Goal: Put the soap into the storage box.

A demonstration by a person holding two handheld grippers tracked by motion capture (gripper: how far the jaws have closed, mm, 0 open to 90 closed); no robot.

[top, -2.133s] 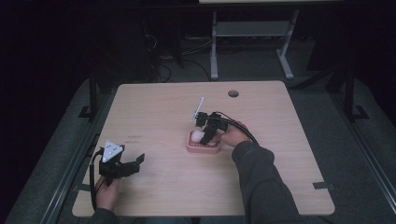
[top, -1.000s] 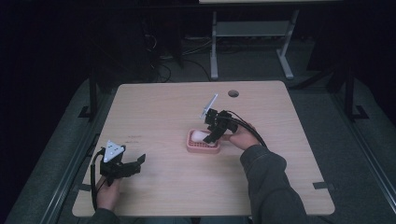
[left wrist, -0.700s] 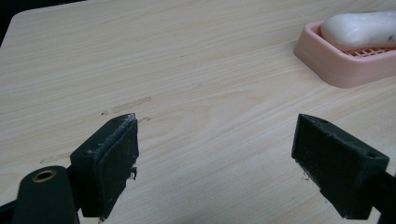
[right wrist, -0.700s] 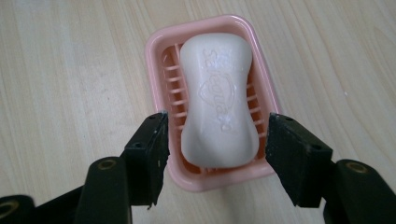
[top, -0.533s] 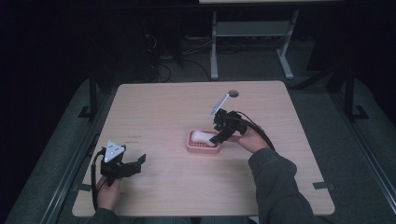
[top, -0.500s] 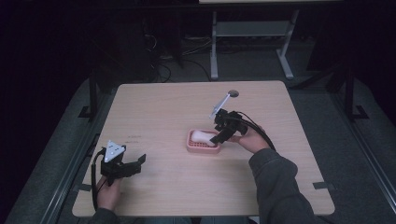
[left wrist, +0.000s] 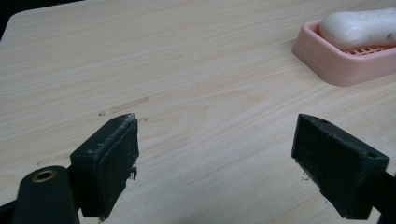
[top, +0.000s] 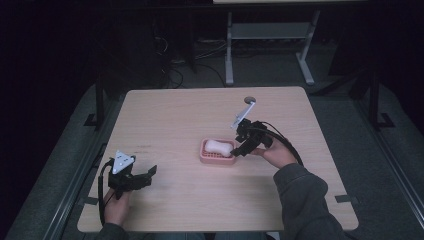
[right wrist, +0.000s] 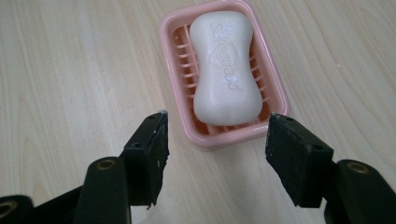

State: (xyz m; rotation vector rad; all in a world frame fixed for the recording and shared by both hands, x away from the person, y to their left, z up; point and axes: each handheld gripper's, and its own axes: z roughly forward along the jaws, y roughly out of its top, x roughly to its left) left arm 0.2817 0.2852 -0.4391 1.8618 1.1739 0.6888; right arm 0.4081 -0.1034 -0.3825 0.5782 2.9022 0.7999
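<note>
1. A person is sitting at a pale wooden table (top: 190, 115), holding a black two-jaw gripper in each hand; both forearms are entering the high view from the bottom edge.

2. A pink soap dish (top: 217, 152) is sitting near the middle of the table, with a white bar of soap (top: 219, 147) lying flat inside it on the slatted floor of the dish.

3. The right gripper (top: 239, 150) is hovering just beside the right end of the dish, with its jaws pointing toward it. In the right gripper view the jaws are standing wide apart, holding nothing, and the near end of the dish (right wrist: 224, 70) is lying between and just beyond their tips; the soap (right wrist: 226, 70) is lying lengthwise away from the camera, with embossed lettering on its top.

4. The left gripper (top: 149, 172) is resting low near the table's front left corner, well apart from the dish. In the left gripper view its jaws are also standing wide apart over bare wood, gripping nothing, while the dish (left wrist: 345, 60) and the soap (left wrist: 359, 28) are showing at the upper right.

5. A small round hole (top: 249, 99) is showing in the tabletop toward the far edge, beyond the right gripper.

6. The floor around the table is lying in dim light, and a grey metal frame (top: 270, 35) is standing behind the table.
</note>
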